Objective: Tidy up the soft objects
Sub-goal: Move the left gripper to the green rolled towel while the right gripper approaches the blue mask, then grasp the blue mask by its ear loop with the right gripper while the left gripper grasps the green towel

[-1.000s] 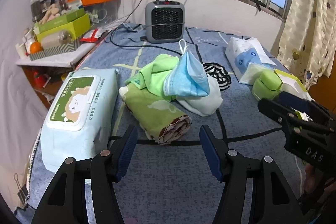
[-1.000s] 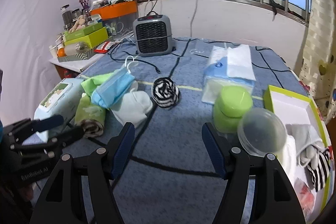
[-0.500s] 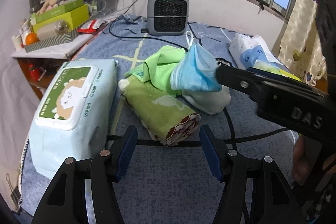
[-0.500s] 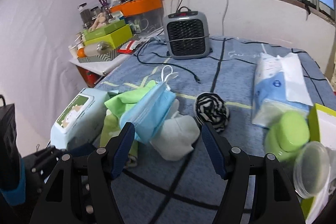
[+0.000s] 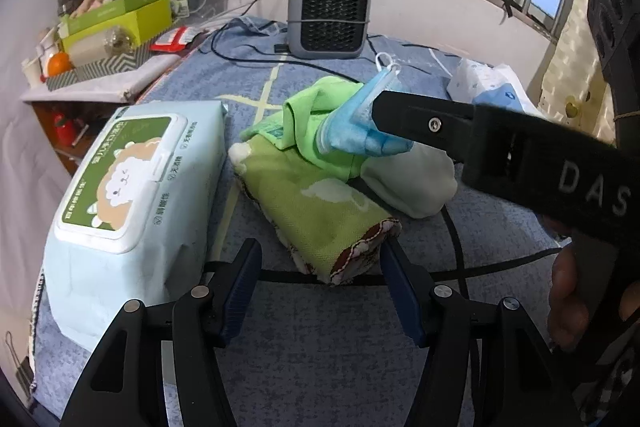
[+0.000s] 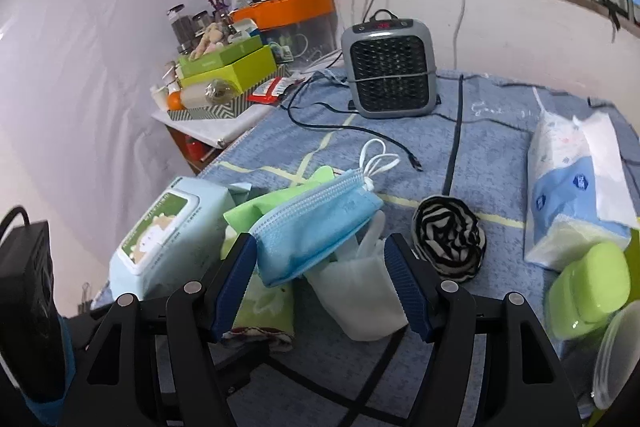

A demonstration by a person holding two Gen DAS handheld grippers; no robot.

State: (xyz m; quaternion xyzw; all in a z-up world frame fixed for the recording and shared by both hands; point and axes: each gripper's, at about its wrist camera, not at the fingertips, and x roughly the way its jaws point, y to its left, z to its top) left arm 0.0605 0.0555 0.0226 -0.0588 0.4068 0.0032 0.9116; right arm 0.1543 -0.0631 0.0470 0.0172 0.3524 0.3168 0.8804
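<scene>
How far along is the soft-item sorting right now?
Early. Nothing looks sorted: the blue face mask, green cloth, white cloth and rolled green towel sit in one heap, the striped bundle alone nearby. In hand: nothing yet; the right gripper is open around the mask's lower edge, the left gripper open before the towel. Every piece is left.

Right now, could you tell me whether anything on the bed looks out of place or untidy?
Yes. The soft things lie in a loose heap: the blue face mask is draped askew over a crumpled green cloth and a white cloth, partly on the rolled green towel. A striped sock ball sits apart.
</scene>
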